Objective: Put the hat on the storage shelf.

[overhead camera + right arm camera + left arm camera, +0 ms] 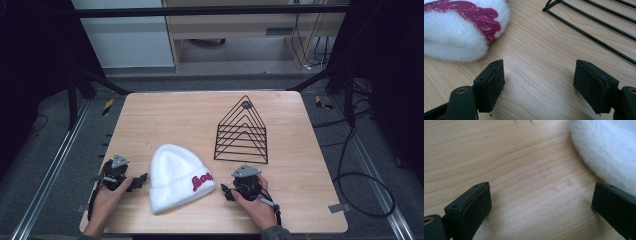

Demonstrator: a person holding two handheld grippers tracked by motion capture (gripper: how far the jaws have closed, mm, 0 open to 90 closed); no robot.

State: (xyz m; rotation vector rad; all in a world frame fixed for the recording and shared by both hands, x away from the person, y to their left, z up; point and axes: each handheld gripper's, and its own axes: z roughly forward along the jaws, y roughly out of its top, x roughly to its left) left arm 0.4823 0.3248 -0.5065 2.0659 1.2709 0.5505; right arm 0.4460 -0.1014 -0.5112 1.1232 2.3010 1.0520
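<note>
A fluffy white beanie (177, 177) with red lettering lies flat near the table's front edge. Its fuzzy side (609, 147) reaches the upper right of the left gripper view, and its lettered cuff (461, 27) lies at the upper left of the right gripper view. My left gripper (141, 181) rests on the wood just left of the hat, jaws wide apart with bare wood between them (541, 202). My right gripper (225, 191) sits just right of the hat, open over bare table (539, 82). A black wire triangular rack (242, 132) stands behind the right gripper.
The wooden table (165, 117) has bare wood behind the hat and left of the rack. The rack's base wires (599, 27) run close ahead of the right gripper. Cables trail on the floor (360, 185) to the right of the table.
</note>
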